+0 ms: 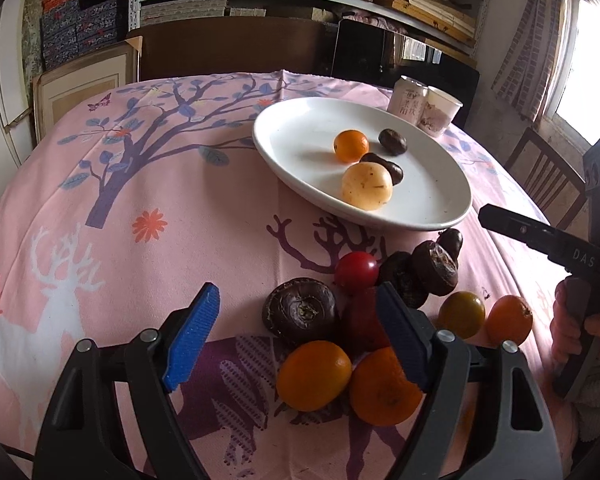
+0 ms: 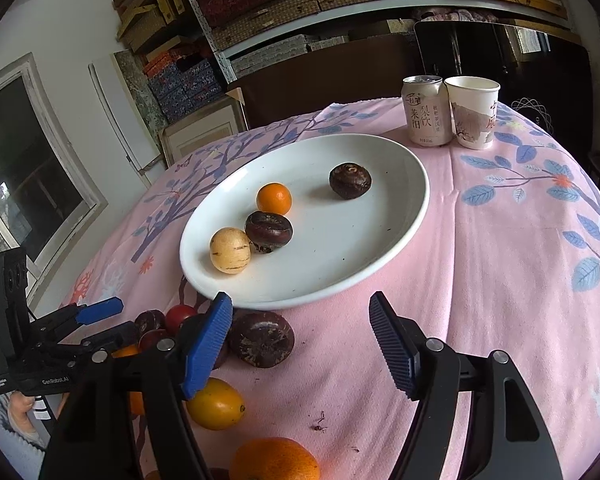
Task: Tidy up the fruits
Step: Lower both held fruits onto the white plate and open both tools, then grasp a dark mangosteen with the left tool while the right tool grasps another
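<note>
Closest in, the left hand-held gripper [image 1: 296, 320] was released, blue pads spread wide over the loose pile: two round orange citrus fruits [image 1: 314, 375], a dark brown flattened water chestnut [image 1: 302, 312] lying stem side up, and a small red cherry tomato [image 1: 356, 272]. The right hand-held gripper [image 2: 300, 330] was slack too, nothing between its pads. Further back on the pink tree-print tabletop [image 2: 500, 260] sat the white oval ceramic plate [image 2: 380, 256], long axis running diagonally, holding a pale yellow round fruit [image 2: 230, 250], a small orange and two chestnuts. Behind it stood a drink can [image 2: 426, 110] touching a paper cup [image 2: 474, 112].
</note>
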Action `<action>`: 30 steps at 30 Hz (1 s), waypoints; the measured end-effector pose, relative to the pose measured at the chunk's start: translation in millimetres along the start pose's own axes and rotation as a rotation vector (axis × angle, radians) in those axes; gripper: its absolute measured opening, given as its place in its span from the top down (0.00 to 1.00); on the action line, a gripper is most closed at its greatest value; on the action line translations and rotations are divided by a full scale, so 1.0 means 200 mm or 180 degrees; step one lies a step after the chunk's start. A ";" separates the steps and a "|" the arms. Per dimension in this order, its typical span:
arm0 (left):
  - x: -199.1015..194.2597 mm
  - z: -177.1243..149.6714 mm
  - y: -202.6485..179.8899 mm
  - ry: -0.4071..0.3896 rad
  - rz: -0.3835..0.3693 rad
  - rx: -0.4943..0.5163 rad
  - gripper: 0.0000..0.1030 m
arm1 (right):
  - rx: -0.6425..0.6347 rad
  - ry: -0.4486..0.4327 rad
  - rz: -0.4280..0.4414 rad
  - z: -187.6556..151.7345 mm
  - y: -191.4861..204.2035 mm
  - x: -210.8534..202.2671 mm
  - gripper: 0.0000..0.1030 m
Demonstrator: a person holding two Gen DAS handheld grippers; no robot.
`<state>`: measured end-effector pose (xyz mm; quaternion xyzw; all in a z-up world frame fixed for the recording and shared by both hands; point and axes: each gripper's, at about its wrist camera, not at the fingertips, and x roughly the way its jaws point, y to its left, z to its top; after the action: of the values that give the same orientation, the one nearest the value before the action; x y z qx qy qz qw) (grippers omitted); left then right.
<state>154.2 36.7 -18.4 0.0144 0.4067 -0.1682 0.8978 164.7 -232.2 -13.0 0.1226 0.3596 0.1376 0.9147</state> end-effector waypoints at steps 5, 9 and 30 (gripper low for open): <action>0.02 0.00 0.02 0.0048 0.0001 -0.0061 0.10 | 0.0003 0.0008 0.0001 0.00 0.00 0.00 0.30; 0.03 0.01 0.11 0.0106 0.0224 -0.0115 0.05 | 0.0007 0.0013 -0.0018 0.00 0.00 0.00 0.29; 0.03 0.02 0.25 0.0171 0.0878 -0.0182 0.05 | 0.0042 0.0010 0.0008 0.00 -0.01 -0.01 0.29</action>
<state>176.4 81.2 -26.0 0.0491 0.4294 -0.0311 0.9013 164.3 -234.9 -12.6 0.1289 0.3618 0.1365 0.9131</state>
